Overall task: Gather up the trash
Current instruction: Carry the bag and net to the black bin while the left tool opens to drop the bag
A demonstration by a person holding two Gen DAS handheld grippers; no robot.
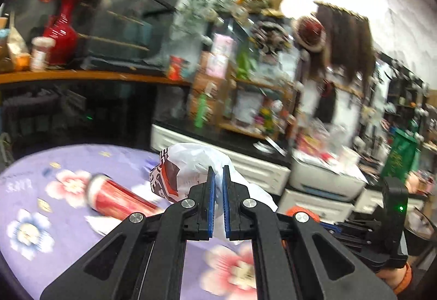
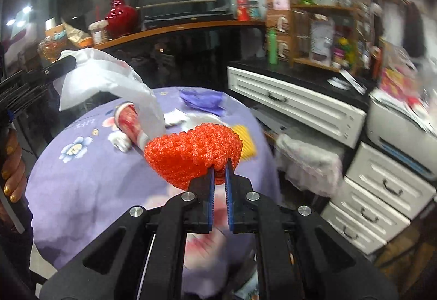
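While my left gripper [image 1: 219, 175] clamps the white plastic bag [image 1: 191, 163] above the round table [image 2: 82, 185], my right gripper [image 2: 219, 171] pinches the orange foam net [image 2: 191, 155] beside it. Next, I judge, the net goes into the bag's mouth; a red cup [image 2: 131, 122] waits on the table.

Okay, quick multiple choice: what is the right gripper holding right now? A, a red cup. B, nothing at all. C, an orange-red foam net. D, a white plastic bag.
C: in the right wrist view the right gripper is pinched shut on the orange-red foam net, while the white plastic bag hangs from the left gripper.
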